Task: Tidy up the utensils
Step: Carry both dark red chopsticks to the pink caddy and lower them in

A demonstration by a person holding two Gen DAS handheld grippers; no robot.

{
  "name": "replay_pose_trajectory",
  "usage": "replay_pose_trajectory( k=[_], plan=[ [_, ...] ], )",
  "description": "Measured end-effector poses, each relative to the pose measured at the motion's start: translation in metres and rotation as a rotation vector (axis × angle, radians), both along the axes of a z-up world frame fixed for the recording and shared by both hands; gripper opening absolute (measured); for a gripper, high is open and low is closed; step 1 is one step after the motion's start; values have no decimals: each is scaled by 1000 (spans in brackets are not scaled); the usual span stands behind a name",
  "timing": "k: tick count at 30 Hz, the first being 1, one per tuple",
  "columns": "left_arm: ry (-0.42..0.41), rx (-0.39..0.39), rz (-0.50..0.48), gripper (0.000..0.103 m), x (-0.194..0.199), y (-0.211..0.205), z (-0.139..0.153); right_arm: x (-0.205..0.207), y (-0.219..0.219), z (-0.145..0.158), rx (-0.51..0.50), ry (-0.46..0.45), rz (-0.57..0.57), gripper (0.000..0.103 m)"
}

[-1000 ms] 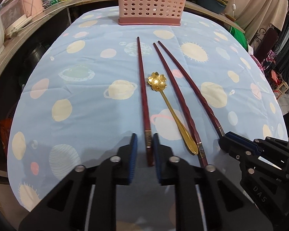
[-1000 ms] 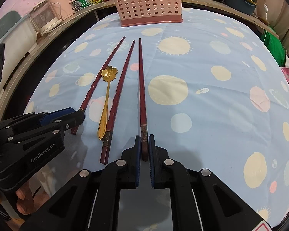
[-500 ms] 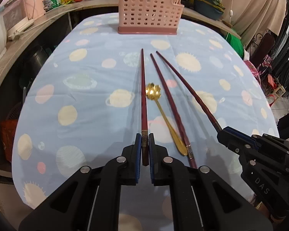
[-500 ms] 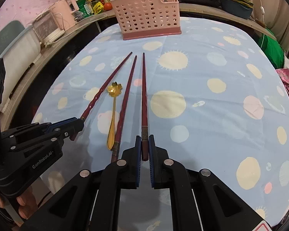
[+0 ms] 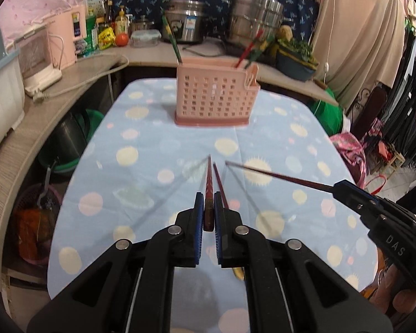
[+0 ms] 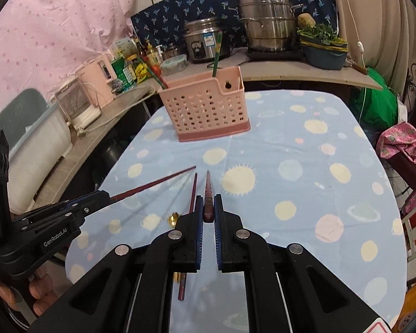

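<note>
My left gripper (image 5: 208,202) is shut on the thick end of a dark red chopstick (image 5: 208,177), held above the cloth with its tip pointing at the pink utensil basket (image 5: 213,100). My right gripper (image 6: 208,202) is shut on a second red chopstick (image 6: 208,186), also lifted. Each gripper shows in the other's view: the right gripper (image 5: 339,188) with its chopstick (image 5: 277,176), the left gripper (image 6: 102,194) with its chopstick (image 6: 152,184). A third red chopstick (image 6: 193,191) and a gold flower spoon (image 6: 174,217) lie on the blue tablecloth (image 6: 291,166), partly hidden under my fingers.
The basket (image 6: 208,111) stands at the table's far end and holds green and red chopsticks. Behind it a counter carries a rice cooker (image 6: 205,41), a steel pot (image 6: 269,25) and a pink appliance (image 5: 66,36). Buckets sit below the table's left edge, hanging clothes to the right.
Both grippers have risen and tilted up, lifting a chopstick each off the cloth. The left jaws closed fully on their chopstick. The third chopstick and the spoon stayed on the table.
</note>
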State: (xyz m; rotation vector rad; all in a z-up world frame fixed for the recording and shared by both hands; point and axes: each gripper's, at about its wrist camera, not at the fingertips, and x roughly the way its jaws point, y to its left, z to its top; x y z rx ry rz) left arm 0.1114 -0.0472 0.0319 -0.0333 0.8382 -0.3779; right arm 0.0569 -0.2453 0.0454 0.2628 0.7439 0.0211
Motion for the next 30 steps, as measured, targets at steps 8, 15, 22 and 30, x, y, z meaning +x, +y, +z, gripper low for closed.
replay_pose_trajectory(
  k=[8, 15, 22, 30],
  plan=[
    [-88, -49, 32, 7, 40, -5, 46, 32, -17, 39, -2, -93, -16, 7],
    [-140, -76, 50, 7, 82, -13, 79, 66, -31, 66, 19, -155, -21, 7],
    [-203, -135, 58, 7, 115, -15, 122, 95, -43, 105, 43, -249, -25, 7],
    [-312, -160, 97, 7, 154, -21, 173, 142, -55, 155, 76, -356, -27, 7]
  ],
)
